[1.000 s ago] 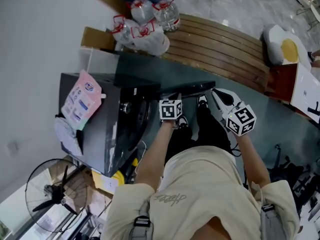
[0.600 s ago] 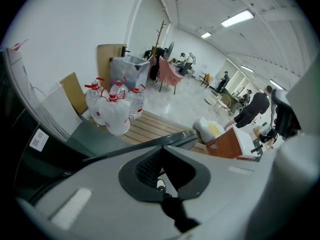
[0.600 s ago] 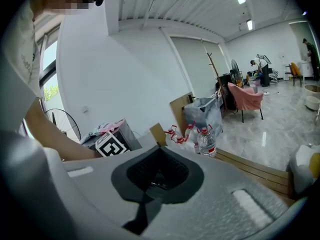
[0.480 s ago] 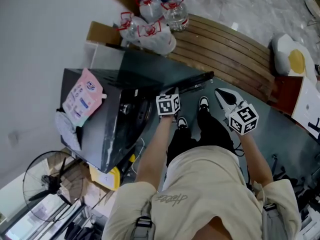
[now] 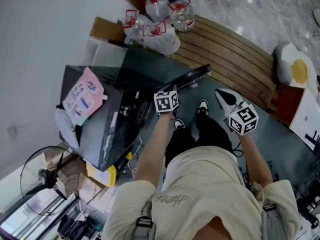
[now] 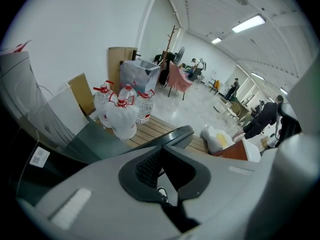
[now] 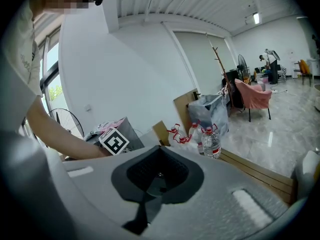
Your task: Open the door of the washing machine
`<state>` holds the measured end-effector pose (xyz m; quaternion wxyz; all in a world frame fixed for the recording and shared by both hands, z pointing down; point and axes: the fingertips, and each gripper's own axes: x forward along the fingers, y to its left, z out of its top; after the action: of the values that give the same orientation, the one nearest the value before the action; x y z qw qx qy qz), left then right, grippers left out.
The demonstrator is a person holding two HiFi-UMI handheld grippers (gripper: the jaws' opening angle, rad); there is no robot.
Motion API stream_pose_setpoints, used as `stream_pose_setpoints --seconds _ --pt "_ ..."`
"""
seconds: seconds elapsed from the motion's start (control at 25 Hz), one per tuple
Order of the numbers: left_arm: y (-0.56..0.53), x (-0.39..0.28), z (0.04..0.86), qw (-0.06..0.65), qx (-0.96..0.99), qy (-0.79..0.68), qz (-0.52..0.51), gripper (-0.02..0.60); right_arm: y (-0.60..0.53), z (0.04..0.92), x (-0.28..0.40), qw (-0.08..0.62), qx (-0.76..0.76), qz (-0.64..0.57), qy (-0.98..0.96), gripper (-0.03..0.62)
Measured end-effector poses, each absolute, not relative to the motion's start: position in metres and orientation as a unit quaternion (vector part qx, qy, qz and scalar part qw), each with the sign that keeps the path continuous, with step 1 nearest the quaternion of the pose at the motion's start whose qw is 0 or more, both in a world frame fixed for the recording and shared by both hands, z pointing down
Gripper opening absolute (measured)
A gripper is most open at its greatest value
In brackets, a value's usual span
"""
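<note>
The dark grey washing machine (image 5: 95, 129) stands at the left of the head view, its top towards me. Its door (image 5: 195, 75) hangs open, swung out over the floor. My left gripper (image 5: 174, 90) is shut, and its tips sit at the door's near edge. In the left gripper view, the door's rim (image 6: 172, 135) shows just past the left gripper (image 6: 162, 146), with nothing between the jaws. My right gripper (image 5: 220, 95) hangs shut and empty to the right, away from the door. The right gripper (image 7: 159, 151) also shows closed in its own view.
A pink detergent pouch (image 5: 82, 94) lies on the machine's top. Big water bottles (image 5: 160, 21) stand beyond it beside a curved wooden bench (image 5: 230, 59). A standing fan (image 5: 42, 181) is at lower left. An egg-shaped cushion (image 5: 295, 69) lies far right. The person's shoes (image 5: 202, 105) are below the door.
The door has swung wider, its far end turning away. My left gripper has followed it up and to the left. The right gripper has drifted only slightly.
</note>
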<state>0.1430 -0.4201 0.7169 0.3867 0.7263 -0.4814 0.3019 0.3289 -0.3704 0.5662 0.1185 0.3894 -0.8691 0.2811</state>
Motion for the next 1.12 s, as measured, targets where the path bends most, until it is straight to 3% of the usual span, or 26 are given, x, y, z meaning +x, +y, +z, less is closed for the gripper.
stream_pose_setpoints --seconds 1.12 --pt "-0.461 0.123 0.714 0.407 0.692 -0.534 0.266 0.020 -0.433 0.577 0.322 0.131 0.329 0.270 -0.895 0.002"
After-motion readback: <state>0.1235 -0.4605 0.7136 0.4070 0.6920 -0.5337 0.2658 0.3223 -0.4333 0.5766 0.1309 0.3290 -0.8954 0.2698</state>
